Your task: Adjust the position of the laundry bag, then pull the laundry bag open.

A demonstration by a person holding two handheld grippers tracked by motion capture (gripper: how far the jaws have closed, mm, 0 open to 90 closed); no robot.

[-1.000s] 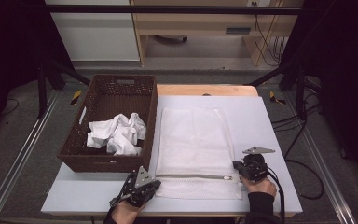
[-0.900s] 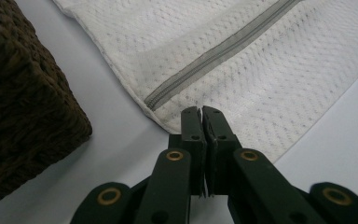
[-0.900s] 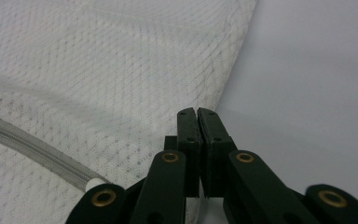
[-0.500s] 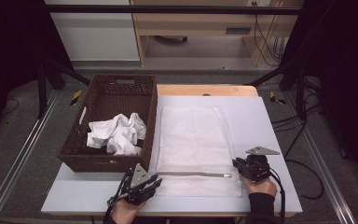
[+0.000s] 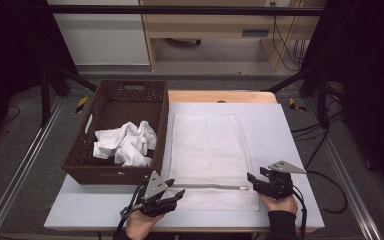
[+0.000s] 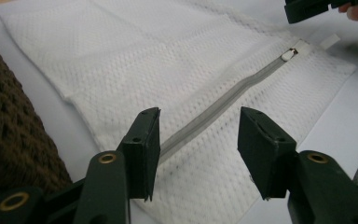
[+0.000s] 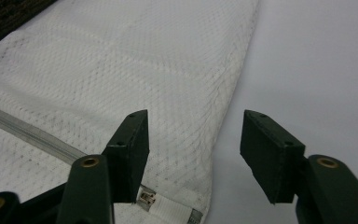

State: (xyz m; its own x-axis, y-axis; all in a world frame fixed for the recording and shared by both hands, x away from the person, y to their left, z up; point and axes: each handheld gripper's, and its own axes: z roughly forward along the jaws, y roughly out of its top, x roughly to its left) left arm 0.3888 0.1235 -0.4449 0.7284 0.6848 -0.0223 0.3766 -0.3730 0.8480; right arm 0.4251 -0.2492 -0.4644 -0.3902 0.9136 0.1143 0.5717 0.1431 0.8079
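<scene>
Table: pale grey flat table (image 5: 290,150) carrying everything.
Basket: dark brown woven basket (image 5: 110,100), left, holding crumpled white cloths (image 5: 125,145).
Bag: white mesh zippered laundry bag (image 5: 207,150), flat at centre beside the basket.
My left gripper (image 5: 175,196): jaws just opened, nothing held, at the zipper's left end.
My right gripper (image 5: 252,179): jaws just opened wide, nothing held, at the zipper pull.
</scene>
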